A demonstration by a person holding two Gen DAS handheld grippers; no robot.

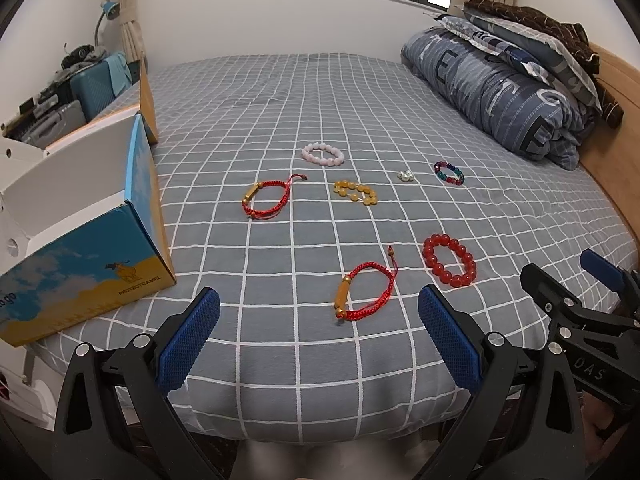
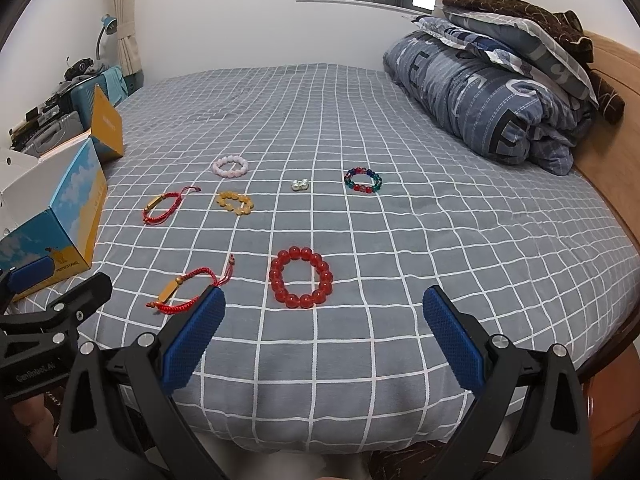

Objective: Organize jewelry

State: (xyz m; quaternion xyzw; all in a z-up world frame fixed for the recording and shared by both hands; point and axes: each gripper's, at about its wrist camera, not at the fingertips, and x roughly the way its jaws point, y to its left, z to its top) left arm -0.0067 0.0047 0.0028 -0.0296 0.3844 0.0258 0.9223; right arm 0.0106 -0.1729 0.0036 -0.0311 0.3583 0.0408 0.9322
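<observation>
Seven jewelry pieces lie spread on our grey checked bedsheet (image 1: 280,112).

Nearest us sit a red cord bracelet with an amber tube bead (image 1: 362,295) and a red glass-bead bracelet (image 2: 301,277); our left gripper (image 1: 320,338) and right gripper (image 2: 325,338) hover wide open, empty, beside the open blue-and-yellow cardboard box (image 1: 88,264).

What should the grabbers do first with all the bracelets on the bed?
Probably move the right gripper forward and down over the red bead bracelet. It lies nearest, straight ahead between the open fingers, and nothing has been picked up yet. The left gripper is also open, with a red cord bracelet ahead, and the open box waits at the left.
</observation>
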